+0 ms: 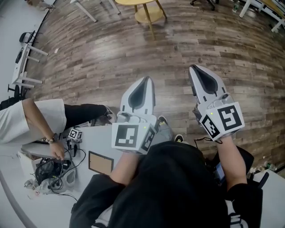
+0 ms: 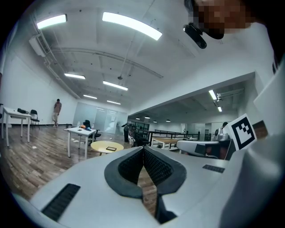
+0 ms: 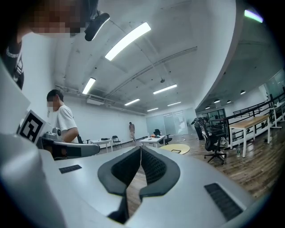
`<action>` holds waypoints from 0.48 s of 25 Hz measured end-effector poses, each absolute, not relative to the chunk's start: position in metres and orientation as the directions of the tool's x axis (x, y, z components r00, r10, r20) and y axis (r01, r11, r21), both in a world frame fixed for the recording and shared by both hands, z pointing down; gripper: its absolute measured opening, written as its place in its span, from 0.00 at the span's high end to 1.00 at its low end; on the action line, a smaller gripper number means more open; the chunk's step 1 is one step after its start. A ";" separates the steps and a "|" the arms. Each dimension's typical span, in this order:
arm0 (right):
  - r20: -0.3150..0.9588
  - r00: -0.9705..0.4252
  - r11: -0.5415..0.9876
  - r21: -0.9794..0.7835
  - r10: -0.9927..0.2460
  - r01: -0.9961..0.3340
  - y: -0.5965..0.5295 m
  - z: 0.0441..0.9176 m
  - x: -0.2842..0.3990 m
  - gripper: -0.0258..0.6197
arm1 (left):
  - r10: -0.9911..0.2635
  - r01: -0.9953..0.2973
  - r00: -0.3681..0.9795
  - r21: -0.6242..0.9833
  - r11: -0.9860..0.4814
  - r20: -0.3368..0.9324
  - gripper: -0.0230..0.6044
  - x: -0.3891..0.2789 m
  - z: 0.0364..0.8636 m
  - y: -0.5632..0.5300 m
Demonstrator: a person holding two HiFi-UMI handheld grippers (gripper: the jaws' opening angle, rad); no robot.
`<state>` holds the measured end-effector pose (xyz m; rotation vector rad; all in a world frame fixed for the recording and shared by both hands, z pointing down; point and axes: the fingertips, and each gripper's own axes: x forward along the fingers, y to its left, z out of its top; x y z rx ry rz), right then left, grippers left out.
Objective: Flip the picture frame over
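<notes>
The picture frame, dark-edged with a brown face, lies flat on the white table at the lower left of the head view, close to my body. My left gripper is held out level over the wooden floor, beyond the table, and its jaws meet at the tip with nothing between them. My right gripper is beside it to the right, also shut and empty. In the left gripper view the left gripper looks into the room, and in the right gripper view the right gripper does the same. Neither gripper view shows the frame.
A person in a white shirt sits at the table's left with a hand on a pile of cables and devices. A small marker cube stands near them. A round yellow table stands far ahead; an office chair is at the right.
</notes>
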<state>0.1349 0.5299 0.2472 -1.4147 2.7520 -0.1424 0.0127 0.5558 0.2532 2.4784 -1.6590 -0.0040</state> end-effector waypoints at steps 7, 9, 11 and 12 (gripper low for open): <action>0.025 -0.595 0.593 -0.060 -0.803 -0.803 0.464 0.244 0.074 0.93 | -0.921 -0.918 0.380 0.156 -0.364 0.090 0.93 -0.041 0.252 0.494; 0.025 -0.595 0.594 -0.053 -0.803 -0.803 0.450 0.243 0.062 0.93 | -0.918 -0.917 0.385 0.154 -0.368 0.092 0.93 -0.051 0.252 0.481; 0.026 -0.592 0.591 -0.050 -0.805 -0.805 0.437 0.243 0.055 0.93 | -0.918 -0.917 0.385 0.156 -0.368 0.094 0.93 -0.057 0.253 0.467; 0.027 -0.591 0.590 -0.049 -0.806 -0.806 0.431 0.242 0.052 0.93 | -0.918 -0.916 0.385 0.157 -0.368 0.094 0.93 -0.059 0.253 0.461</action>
